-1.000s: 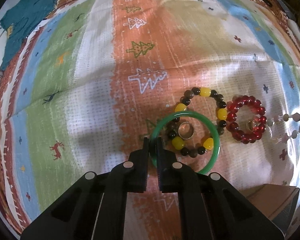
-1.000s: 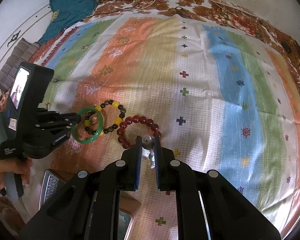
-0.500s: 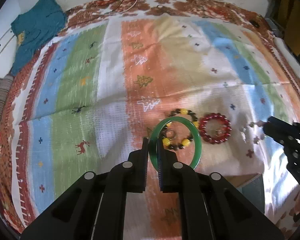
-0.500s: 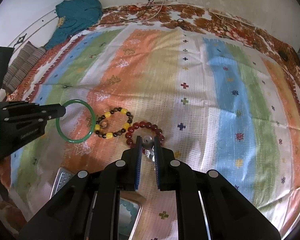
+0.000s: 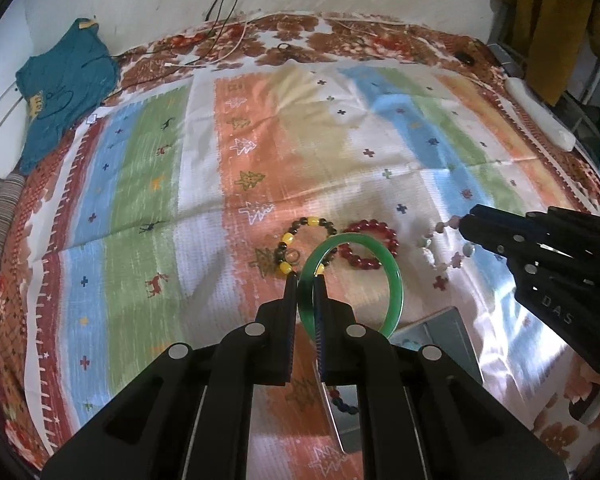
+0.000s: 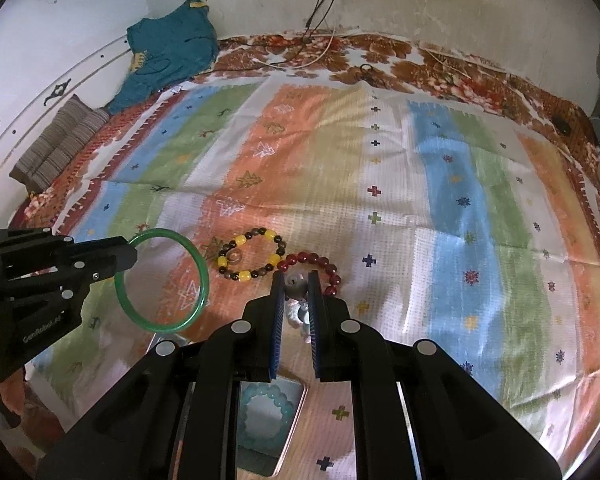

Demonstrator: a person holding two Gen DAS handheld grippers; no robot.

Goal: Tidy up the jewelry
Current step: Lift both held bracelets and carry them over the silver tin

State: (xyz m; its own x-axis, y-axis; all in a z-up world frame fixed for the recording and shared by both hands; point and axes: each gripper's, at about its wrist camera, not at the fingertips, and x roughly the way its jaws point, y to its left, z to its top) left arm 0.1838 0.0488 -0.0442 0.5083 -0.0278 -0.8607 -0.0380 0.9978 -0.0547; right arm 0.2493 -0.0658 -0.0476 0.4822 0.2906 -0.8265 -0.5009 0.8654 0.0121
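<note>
While your left gripper (image 5: 305,276) pinched the green bangle (image 5: 394,280) at frame centre, the box (image 5: 452,328) lay just below-right.
Your right gripper (image 6: 294,280) clamped a pale bead bracelet (image 6: 296,308); its tray (image 6: 260,432) sat directly beneath.

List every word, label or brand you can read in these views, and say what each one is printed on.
"DAS": on the body of the right gripper, in the left wrist view; the rest is cut off.
"GenRobot.AI": on the body of the left gripper, in the right wrist view.
Yellow mark on the teal garment: too blurred to read.
</note>
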